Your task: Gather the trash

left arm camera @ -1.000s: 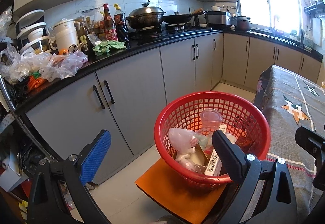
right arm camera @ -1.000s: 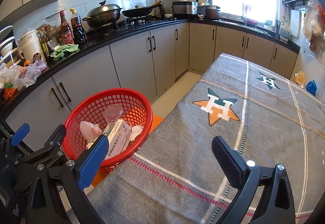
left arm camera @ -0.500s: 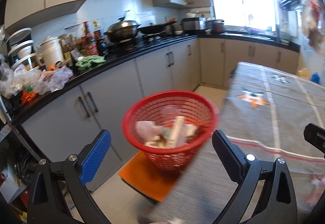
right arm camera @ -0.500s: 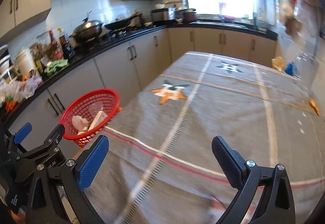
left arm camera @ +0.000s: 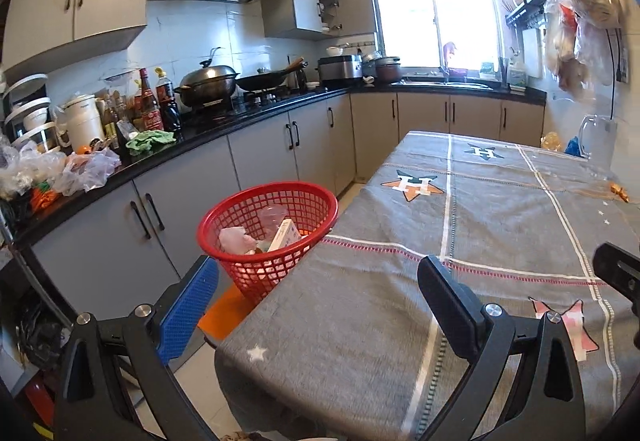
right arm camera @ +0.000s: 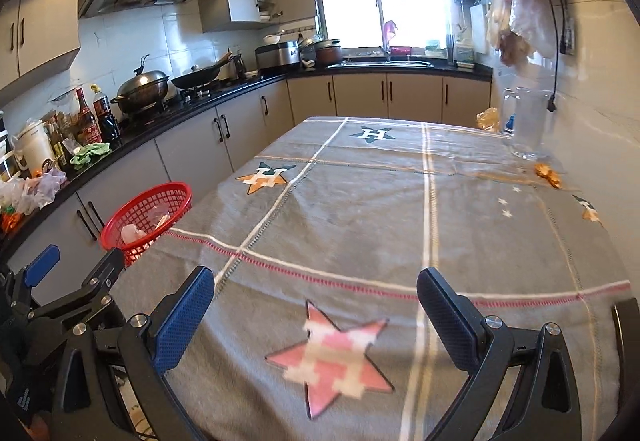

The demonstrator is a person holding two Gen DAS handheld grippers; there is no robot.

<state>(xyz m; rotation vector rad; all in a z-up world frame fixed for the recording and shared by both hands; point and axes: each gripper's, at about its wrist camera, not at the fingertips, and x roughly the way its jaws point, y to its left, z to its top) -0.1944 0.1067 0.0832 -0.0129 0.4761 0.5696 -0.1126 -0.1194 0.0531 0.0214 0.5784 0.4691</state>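
A red mesh basket (left arm camera: 269,229) stands on an orange stool beside the table's left edge; it holds a white carton, crumpled plastic and a clear cup. In the right wrist view the basket (right arm camera: 146,215) shows at the left. Small orange scraps (right arm camera: 549,174) lie on the grey tablecloth at the far right, near a clear pitcher (right arm camera: 528,123); the scraps (left arm camera: 618,192) also show in the left wrist view. My left gripper (left arm camera: 320,305) is open over the table's near corner, empty. My right gripper (right arm camera: 316,315) is open above the cloth, empty.
A grey star-patterned cloth covers the table (right arm camera: 360,209). Black counter (left arm camera: 200,137) along the left carries bottles, a wok, plastic bags and a green rag. Bags (left arm camera: 580,9) hang on the right wall. An orange wrapper (right arm camera: 489,118) and something blue lie at the table's far end.
Both grippers have pulled back and swung right, from close over the basket to over the table. The basket now sits farther off at the left. Both stay open.
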